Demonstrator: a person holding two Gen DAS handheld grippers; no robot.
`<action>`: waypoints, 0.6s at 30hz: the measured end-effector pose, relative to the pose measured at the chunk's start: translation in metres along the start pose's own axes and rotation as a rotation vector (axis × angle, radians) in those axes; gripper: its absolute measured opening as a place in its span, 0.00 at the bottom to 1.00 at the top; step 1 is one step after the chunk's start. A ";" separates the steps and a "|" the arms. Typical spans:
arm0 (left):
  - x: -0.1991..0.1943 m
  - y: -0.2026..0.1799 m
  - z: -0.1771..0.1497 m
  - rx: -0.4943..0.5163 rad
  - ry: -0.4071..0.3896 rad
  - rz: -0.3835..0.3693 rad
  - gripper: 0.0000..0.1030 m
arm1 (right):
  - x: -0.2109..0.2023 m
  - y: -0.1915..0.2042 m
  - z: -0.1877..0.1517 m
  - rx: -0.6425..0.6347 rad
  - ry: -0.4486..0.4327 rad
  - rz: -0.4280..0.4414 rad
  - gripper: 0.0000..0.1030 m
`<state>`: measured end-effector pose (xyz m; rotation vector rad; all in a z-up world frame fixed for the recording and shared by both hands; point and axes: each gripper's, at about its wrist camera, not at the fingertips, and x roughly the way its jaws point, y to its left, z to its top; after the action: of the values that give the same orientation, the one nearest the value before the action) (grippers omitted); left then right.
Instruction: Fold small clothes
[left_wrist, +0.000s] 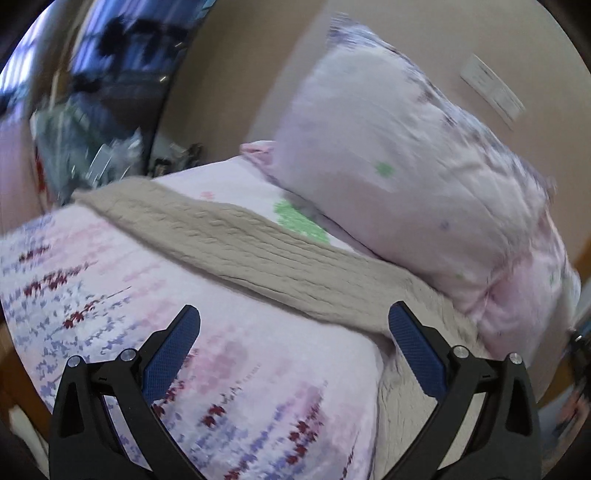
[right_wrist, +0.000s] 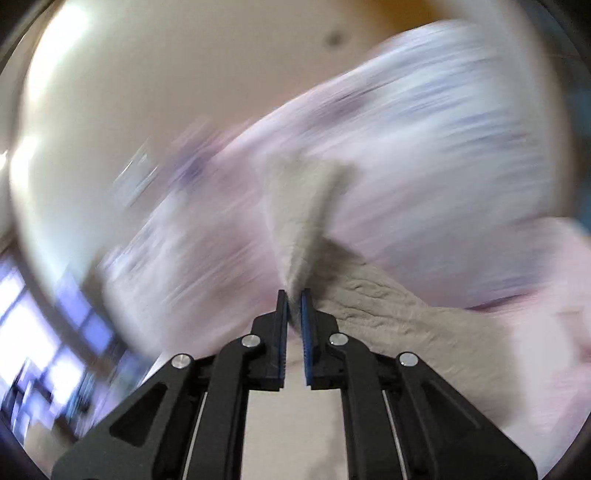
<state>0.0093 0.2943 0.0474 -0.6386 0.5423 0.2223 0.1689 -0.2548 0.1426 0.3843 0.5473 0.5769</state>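
A beige knitted garment (left_wrist: 236, 243) lies stretched in a band across the floral bed cover (left_wrist: 184, 369), from far left to near right. My left gripper (left_wrist: 293, 325) is open and empty, just above the cover in front of the garment. In the right wrist view my right gripper (right_wrist: 294, 299) is shut on a corner of the beige garment (right_wrist: 388, 306) and holds it lifted, with a pointed fold (right_wrist: 299, 206) standing up past the fingertips. That view is strongly motion-blurred.
A large pink floral pillow (left_wrist: 406, 177) leans against the beige wall at the right, right behind the garment. A mirror or window with clutter (left_wrist: 99, 92) is at the far left. The bed edge runs along the lower left.
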 end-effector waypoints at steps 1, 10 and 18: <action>0.001 0.010 0.003 -0.042 0.000 -0.002 0.99 | 0.025 0.021 -0.010 -0.027 0.074 0.031 0.21; 0.013 0.102 0.036 -0.347 0.018 0.028 0.72 | 0.034 0.026 -0.043 -0.020 0.124 0.010 0.61; 0.039 0.156 0.066 -0.595 0.006 0.043 0.54 | -0.001 -0.026 -0.059 0.062 0.103 -0.088 0.65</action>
<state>0.0134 0.4589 -0.0086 -1.2049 0.4953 0.4293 0.1442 -0.2639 0.0836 0.3888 0.6792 0.4980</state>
